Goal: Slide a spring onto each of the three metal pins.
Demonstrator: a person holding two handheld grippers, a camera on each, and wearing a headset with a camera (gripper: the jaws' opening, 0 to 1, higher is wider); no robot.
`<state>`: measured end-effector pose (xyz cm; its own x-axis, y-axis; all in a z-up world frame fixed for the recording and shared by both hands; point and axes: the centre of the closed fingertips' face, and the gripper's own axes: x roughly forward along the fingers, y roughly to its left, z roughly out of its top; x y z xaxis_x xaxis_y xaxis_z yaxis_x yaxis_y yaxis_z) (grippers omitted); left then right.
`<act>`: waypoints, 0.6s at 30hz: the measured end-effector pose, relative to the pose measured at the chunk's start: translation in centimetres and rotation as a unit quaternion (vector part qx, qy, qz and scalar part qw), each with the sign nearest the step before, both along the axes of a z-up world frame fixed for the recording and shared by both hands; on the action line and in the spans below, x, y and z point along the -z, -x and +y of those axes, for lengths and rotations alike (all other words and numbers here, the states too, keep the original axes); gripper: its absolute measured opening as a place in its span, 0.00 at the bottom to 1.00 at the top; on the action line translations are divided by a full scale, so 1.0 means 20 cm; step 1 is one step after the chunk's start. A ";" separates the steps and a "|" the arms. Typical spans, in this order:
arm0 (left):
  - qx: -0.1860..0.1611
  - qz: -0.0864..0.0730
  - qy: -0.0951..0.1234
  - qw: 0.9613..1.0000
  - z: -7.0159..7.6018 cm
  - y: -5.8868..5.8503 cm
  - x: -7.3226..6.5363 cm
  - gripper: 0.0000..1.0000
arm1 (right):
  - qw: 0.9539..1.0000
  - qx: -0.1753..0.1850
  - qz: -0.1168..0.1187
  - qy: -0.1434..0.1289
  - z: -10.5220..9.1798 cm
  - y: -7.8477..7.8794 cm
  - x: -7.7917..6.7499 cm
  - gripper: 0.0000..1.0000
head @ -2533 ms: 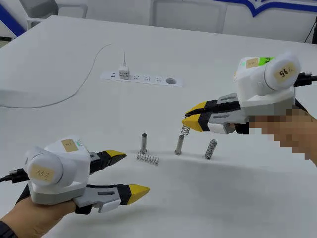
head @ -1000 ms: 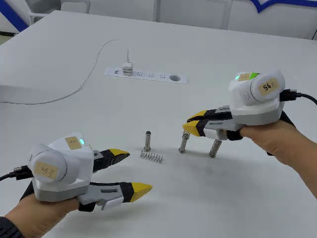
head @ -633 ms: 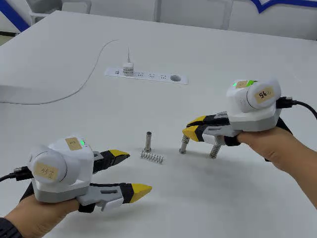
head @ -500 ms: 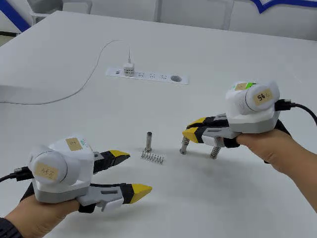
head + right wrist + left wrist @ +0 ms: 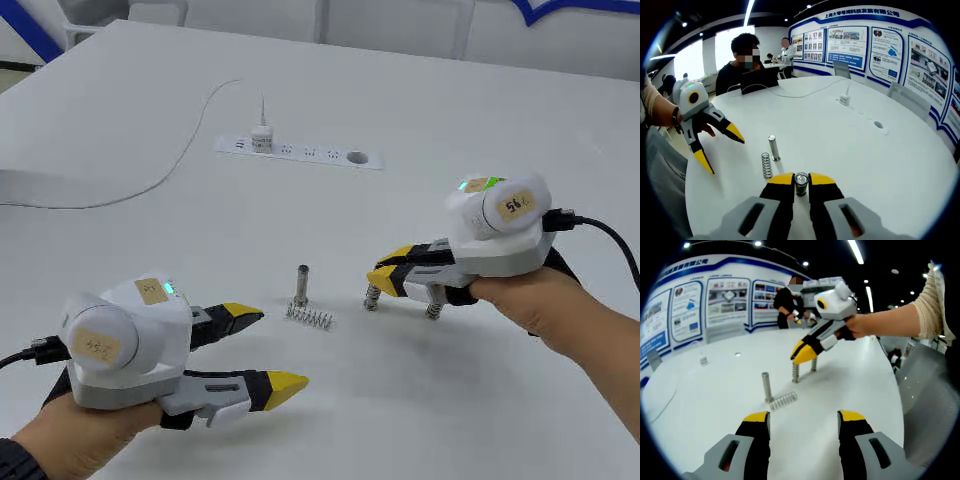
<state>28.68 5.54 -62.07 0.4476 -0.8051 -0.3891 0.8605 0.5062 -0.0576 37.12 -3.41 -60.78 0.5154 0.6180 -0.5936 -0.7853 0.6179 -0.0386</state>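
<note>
Three metal pins stand on the white table (image 5: 330,420). The left pin (image 5: 303,283) (image 5: 767,386) (image 5: 773,147) is bare, and a loose spring (image 5: 309,317) (image 5: 783,400) (image 5: 766,165) lies at its foot. The right pin (image 5: 434,302) (image 5: 813,364) wears a spring. My right gripper (image 5: 385,280) (image 5: 801,179) is low over the middle pin (image 5: 372,297) (image 5: 795,372), shut on the spring (image 5: 801,183) that sits around it. My left gripper (image 5: 270,348) (image 5: 805,417) hovers open near the front left, holding nothing, a short way from the loose spring.
A white power strip (image 5: 298,153) with a plug and a cable (image 5: 180,160) lies farther back on the table. In the right gripper view a person (image 5: 742,65) sits at a laptop beyond the table's far side. Bare tabletop surrounds the pins.
My right gripper has come down from above the middle pin, bringing the spring down over it. The left gripper has stayed where it was, open.
</note>
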 end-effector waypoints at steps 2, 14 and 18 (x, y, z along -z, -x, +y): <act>-0.001 0.000 0.001 1.000 0.00 0.00 0.00 0.55 | 1.000 0.000 0.000 0.003 0.00 0.00 0.01 0.12; -0.002 0.001 0.002 1.000 0.00 0.00 0.00 0.55 | 1.000 0.002 0.008 0.010 -0.01 0.01 0.05 0.12; -0.002 0.002 0.002 1.000 0.00 0.00 0.00 0.55 | 1.000 0.002 0.009 0.013 -0.01 0.01 0.06 0.12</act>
